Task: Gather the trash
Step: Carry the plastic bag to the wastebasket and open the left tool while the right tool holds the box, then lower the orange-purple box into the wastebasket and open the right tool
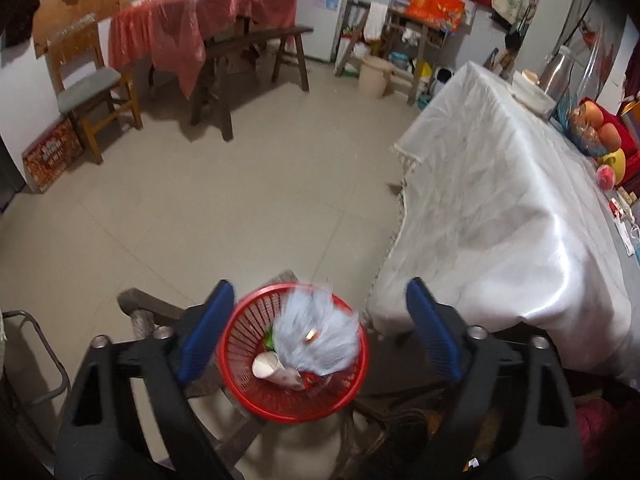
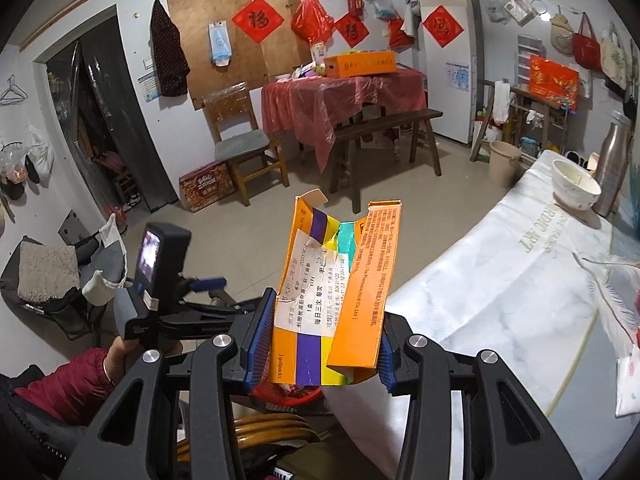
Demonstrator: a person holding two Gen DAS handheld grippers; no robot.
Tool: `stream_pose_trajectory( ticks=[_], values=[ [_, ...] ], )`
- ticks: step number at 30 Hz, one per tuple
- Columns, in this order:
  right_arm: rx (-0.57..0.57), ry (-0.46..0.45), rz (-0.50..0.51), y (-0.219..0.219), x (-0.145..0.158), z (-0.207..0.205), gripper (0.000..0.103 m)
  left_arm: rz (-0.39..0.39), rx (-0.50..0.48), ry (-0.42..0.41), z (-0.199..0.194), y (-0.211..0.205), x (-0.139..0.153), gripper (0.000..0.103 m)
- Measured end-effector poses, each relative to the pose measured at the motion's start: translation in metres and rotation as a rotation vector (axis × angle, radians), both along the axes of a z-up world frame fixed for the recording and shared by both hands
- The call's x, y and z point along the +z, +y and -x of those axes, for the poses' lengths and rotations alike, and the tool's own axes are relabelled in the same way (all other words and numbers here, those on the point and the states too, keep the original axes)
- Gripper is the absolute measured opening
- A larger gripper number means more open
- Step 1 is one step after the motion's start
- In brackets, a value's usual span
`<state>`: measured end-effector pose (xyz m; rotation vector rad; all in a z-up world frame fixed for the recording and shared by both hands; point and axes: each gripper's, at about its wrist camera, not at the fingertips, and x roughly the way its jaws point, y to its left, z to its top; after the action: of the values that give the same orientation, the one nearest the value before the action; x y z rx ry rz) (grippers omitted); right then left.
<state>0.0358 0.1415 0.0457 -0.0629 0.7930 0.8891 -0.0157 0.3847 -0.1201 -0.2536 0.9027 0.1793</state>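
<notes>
In the left wrist view, a red mesh basket (image 1: pixel 256 396) sits below, between my left gripper's (image 1: pixel 320 332) wide-open blue fingers. A blurred pale feathery piece (image 1: pixel 320 336) is in or just over the basket, beside a paper cup (image 1: pixel 266 366) and other scraps. In the right wrist view, my right gripper (image 2: pixel 320 348) is shut on a torn orange medicine box (image 2: pixel 332 300) with a white label, held upright. The basket's red rim (image 2: pixel 292 396) shows just under the box. The left gripper (image 2: pixel 176 296) is seen to the left.
A table with a white cloth (image 1: pixel 500 220) (image 2: pixel 500 280) stands at right, with a bowl (image 2: pixel 576 190), a steel bottle (image 2: pixel 614 164), fruit (image 1: pixel 600 132) and a white feather (image 2: pixel 612 300). A bench (image 1: pixel 248 52), chair (image 1: pixel 92 92) and red-covered table (image 2: pixel 340 96) stand across the tiled floor.
</notes>
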Motion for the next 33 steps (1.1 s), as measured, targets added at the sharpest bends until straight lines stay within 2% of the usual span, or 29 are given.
stream_pose_trajectory(
  ticks=[5,9,18,29,32,33],
  values=[
    [0.023,0.021,0.01,0.01,-0.007,0.001,0.044,-0.001,0.026,-0.019,0.006,0.009,0.014,0.089],
    [0.052,0.033,0.023,0.02,-0.013,0.002,0.044,-0.015,0.085,-0.036,0.009,0.022,0.026,0.094],
    [0.194,0.07,0.075,0.072,-0.031,0.016,0.044,-0.057,0.185,-0.08,0.021,0.051,0.053,0.096],
    [0.359,0.156,0.196,0.152,-0.081,0.028,0.044,-0.06,0.246,-0.11,0.033,0.071,0.067,0.096],
    [0.39,0.175,0.211,0.167,-0.094,0.027,0.05,-0.063,0.246,-0.114,0.034,0.072,0.068,0.096],
    [0.39,0.175,0.212,0.171,-0.097,0.025,0.056,-0.064,0.245,-0.115,0.034,0.072,0.068,0.096]
  ],
)
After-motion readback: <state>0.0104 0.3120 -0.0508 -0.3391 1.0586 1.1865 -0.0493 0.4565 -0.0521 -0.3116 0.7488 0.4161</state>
